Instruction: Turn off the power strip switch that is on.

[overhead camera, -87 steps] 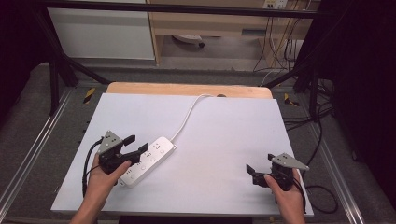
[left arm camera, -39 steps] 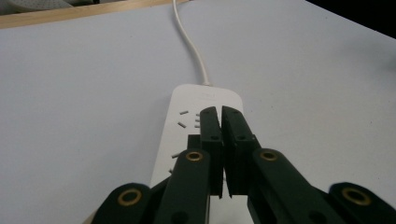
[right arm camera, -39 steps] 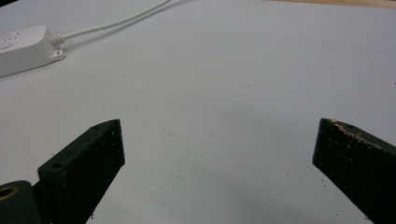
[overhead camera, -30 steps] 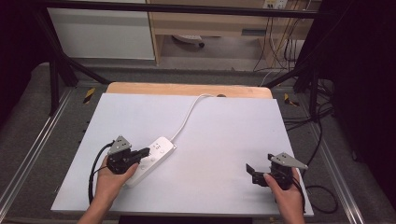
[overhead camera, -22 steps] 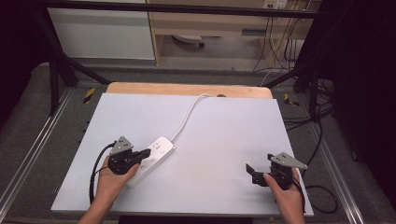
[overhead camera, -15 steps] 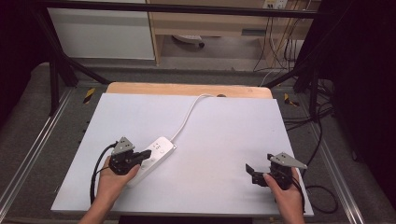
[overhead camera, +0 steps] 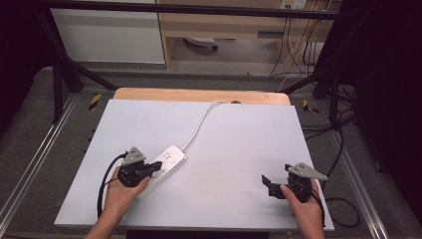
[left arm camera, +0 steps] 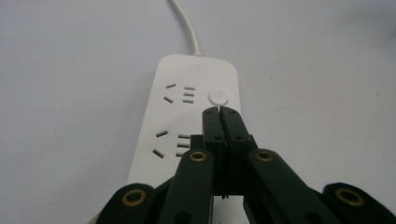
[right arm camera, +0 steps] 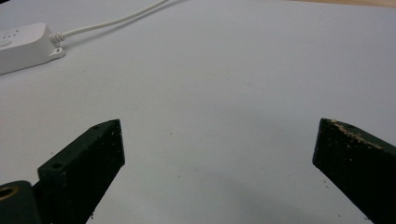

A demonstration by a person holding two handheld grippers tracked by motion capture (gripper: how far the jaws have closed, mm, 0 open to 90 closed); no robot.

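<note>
A: Against the earliest high view, our left tool (overhead camera: 149, 171) sits a little farther right over the power strip (overhead camera: 166, 162), with its jaws pinched together on nothing; before, they stood apart. The right tool (overhead camera: 271, 185) rests where it was, lower right, jaws wide and empty.

B: In the left gripper view our closed tips (left arm camera: 220, 112) sit just below the round switch (left arm camera: 218, 96). The strip lies left of centre on the bench (overhead camera: 239, 149), its cord (overhead camera: 201, 122) running to the top edge.

A: We judge it a light, rigid plastic shell, smooth and apt to slide. We would pinch across its long sides and mind the cord's drag.
</note>
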